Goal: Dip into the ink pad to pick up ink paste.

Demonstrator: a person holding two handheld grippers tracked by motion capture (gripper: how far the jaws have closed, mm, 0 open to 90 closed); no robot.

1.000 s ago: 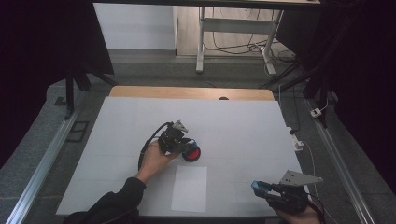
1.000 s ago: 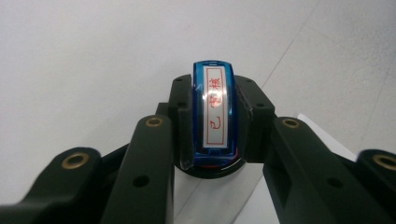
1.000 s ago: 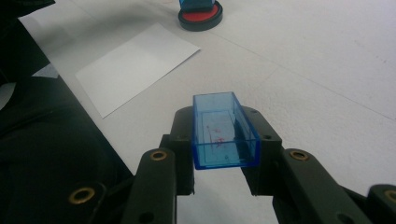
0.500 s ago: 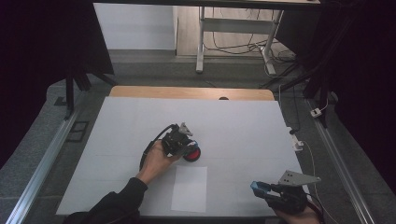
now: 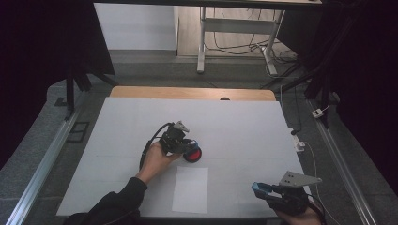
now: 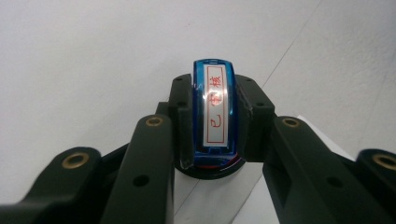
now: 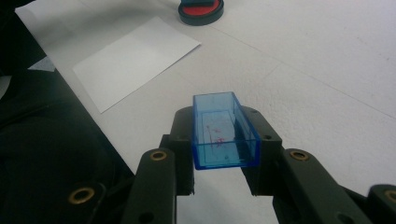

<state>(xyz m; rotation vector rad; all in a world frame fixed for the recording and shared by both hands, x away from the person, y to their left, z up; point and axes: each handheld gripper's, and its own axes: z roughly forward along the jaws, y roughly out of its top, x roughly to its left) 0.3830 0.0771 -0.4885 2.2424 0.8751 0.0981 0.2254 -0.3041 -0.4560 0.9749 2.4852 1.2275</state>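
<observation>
My left gripper (image 5: 180,140) (image 6: 215,100) is shut on a blue stamp (image 6: 215,116) whose white label bears red characters. The stamp's lower end sits over a round black ink pad with a red centre (image 5: 193,154) (image 6: 210,171), apparently touching it. My right gripper (image 5: 261,189) (image 7: 220,126), at the table's near right edge, is shut on a clear blue rectangular cap (image 7: 224,133) with faint red smears inside, held just above the white surface. A white sheet of paper (image 5: 190,189) (image 7: 135,60) lies between the two grippers, near the front edge.
The white board (image 5: 234,122) covers the table, with a wooden strip (image 5: 187,93) along its far edge. Metal rails (image 5: 42,164) run down both sides. A small white plug and cable (image 5: 298,143) lie at the right edge. A dark sleeve (image 7: 42,140) is close on the left.
The left gripper has only wobbled slightly over the ink pad. The right gripper and its blue cap have stayed in place.
</observation>
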